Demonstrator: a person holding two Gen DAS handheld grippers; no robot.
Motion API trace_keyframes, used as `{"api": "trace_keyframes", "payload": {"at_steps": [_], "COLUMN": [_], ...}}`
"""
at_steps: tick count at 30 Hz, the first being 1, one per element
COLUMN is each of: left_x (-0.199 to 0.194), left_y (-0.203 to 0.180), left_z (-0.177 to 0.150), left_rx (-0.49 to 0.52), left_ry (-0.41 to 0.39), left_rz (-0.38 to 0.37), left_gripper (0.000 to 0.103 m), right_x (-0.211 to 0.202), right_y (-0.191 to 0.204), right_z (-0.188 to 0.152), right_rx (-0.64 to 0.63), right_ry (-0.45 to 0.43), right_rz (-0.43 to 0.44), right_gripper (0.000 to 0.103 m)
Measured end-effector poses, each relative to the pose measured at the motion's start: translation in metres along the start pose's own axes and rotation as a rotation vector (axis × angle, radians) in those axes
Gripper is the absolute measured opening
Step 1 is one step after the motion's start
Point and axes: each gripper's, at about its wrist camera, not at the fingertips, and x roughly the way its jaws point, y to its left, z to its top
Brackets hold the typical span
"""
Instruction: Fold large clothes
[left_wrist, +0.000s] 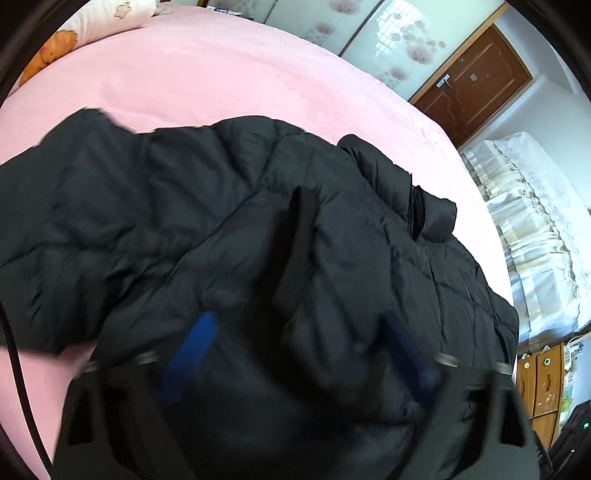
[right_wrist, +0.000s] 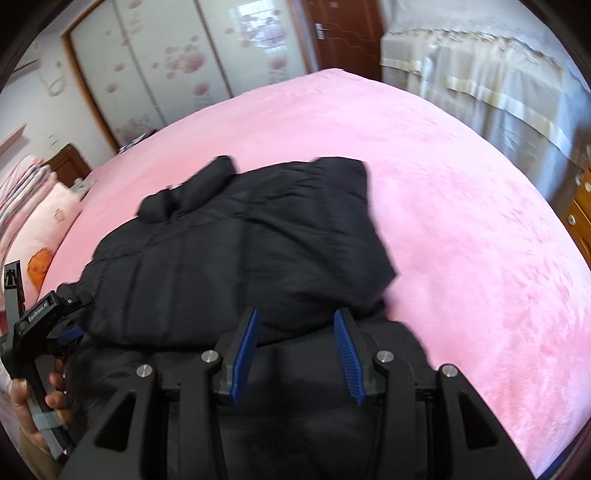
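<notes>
Two grippers work over one black puffer jacket (right_wrist: 240, 251), which lies across the pink bedspread (right_wrist: 461, 240) with part of it already turned over on itself, a sleeve (right_wrist: 192, 188) resting on top toward the far end and the collar (left_wrist: 432, 218) showing in the left wrist view. The right gripper (right_wrist: 299, 350) hovers at the near edge of the jacket with its blue pads (right_wrist: 245, 350) clearly apart and nothing between them. The left gripper (left_wrist: 291, 350) is blurred in its own view; its pads seem spread with dark padded fabric bulging between and over them, but whether it truly has hold of the cloth I cannot tell. In the right wrist view the same tool (right_wrist: 70, 332) shows at the left edge, in the person's hand (right_wrist: 33, 410), right at the jacket's side. The step in hand looks like taking the near hem to carry it over. To do it well, I would bite deep enough that both layers of the slippery shell sit between the pads — a shallow pinch on quilting is likely to slide out. Both grippers should take hold at matching points on the hem, lift together, and lay the fold down flat, pressing the trapped air out so the padding does not spring open.
</notes>
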Motion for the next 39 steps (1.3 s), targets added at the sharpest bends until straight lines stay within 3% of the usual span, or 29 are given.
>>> {"api": "trace_keyframes", "payload": {"at_steps": [1, 3, 4, 7, 12, 19, 23, 27, 29, 31, 39], "left_x": [0.004, 0.011, 0.010, -0.009, -0.032, 0.006, 0.022, 0.026, 0.022, 0.013, -0.054], "left_y": [-0.005, -0.019, -0.027, -0.050, -0.038, -0.017, -0.022, -0.025, -0.026, -0.027, -0.051], "left_z": [0.004, 0.012, 0.015, 0.022, 0.023, 0.016, 0.015, 0.014, 0.012, 0.011, -0.013], "left_rx": [0.016, 0.055, 0.075, 0.148, 0.101, 0.125, 0.165, 0.185, 0.194, 0.198, 0.251], "left_ry": [0.009, 0.037, 0.021, -0.089, -0.200, -0.127, -0.114, -0.100, -0.098, -0.100, -0.156], "left_rz": [-0.013, -0.031, -0.015, 0.049, 0.101, 0.220, 0.246, 0.268, 0.289, 0.293, 0.254], "left_gripper": [0.036, 0.014, 0.009, 0.007, 0.007, 0.009, 0.010, 0.019, 0.036, 0.066, 0.083], "right_x": [0.003, 0.006, 0.007, 0.009, 0.016, 0.043, 0.072, 0.086, 0.080, 0.071, 0.020], "right_y": [-0.008, -0.016, -0.020, -0.021, -0.005, 0.021, 0.026, 0.022, 0.021, 0.020, 0.024], "right_z": [0.002, 0.003, 0.004, 0.007, 0.016, 0.025, 0.029, 0.030, 0.032, 0.035, 0.030], "right_rx": [0.021, 0.043, 0.056, 0.066, -0.003, -0.102, -0.153, -0.154, -0.142, -0.126, -0.077], "right_ry": [0.002, 0.003, 0.001, -0.007, -0.016, -0.022, 0.008, 0.062, 0.073, 0.081, 0.085], "right_rz": [-0.005, -0.005, -0.004, 0.000, -0.059, -0.093, -0.190, -0.239, -0.242, -0.236, -0.176], "right_gripper": [0.043, 0.043, 0.043, 0.043, 0.043, 0.043, 0.043, 0.043, 0.043, 0.043, 0.045]}}
